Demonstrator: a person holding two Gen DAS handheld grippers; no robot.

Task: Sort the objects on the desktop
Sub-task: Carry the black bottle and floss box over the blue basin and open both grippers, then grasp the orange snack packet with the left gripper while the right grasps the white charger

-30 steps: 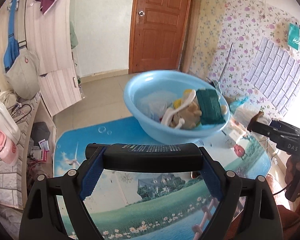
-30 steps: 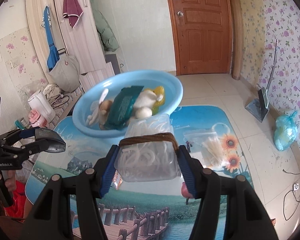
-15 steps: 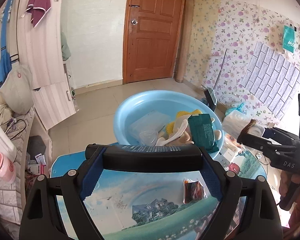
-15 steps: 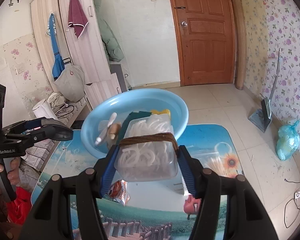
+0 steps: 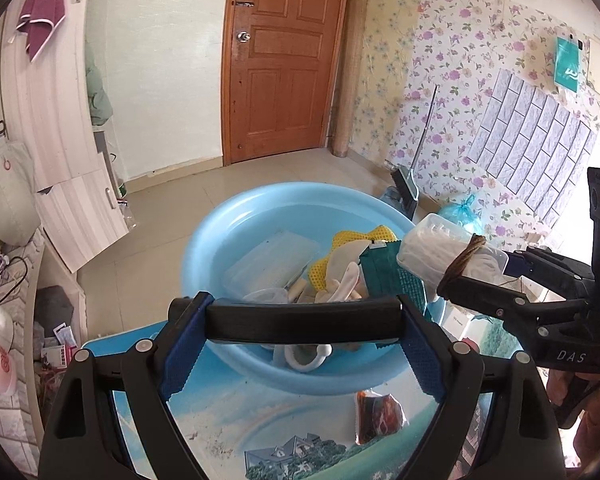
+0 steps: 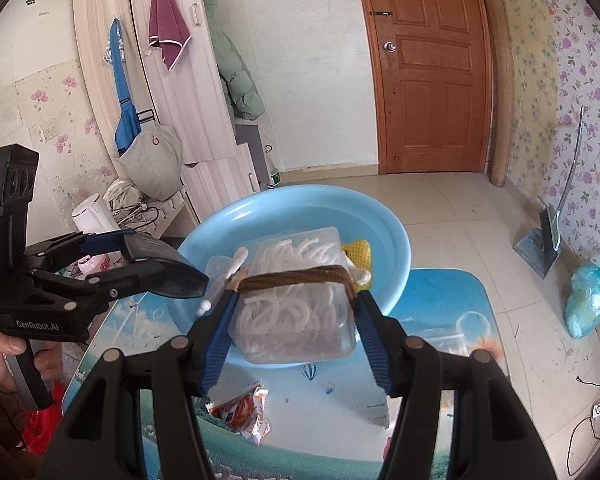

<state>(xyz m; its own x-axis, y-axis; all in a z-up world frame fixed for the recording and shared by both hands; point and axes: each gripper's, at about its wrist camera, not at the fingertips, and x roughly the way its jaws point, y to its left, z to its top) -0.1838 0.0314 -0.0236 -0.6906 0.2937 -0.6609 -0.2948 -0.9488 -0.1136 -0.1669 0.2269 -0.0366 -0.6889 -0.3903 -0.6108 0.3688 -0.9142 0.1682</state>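
Table [image 5: 308, 432], lower half of both views: a printed landscape cover carries the sorting work. Blue basin [image 6: 384, 216], frame centre: the collecting vessel, already holding a green packet [image 5: 384, 280], a yellow mesh item [image 5: 352, 240] and white utensils, which suggests sorted objects are gathered there. Left gripper [image 5: 303, 316], lower centre of the left wrist view: its pads clamp the two ends of a long black object [image 5: 303, 315], so the jaws stand wide; it is held crosswise before the basin's near rim. Right gripper [image 6: 294, 320], lower centre of the right wrist view: at a middling width, it holds a clear plastic box [image 6: 296, 292] of white loops, bound by a brown band [image 6: 296, 276], just over the basin, probably for release inside. Snack packet [image 6: 244, 408], lower centre: lies on the cover, not yet sorted.
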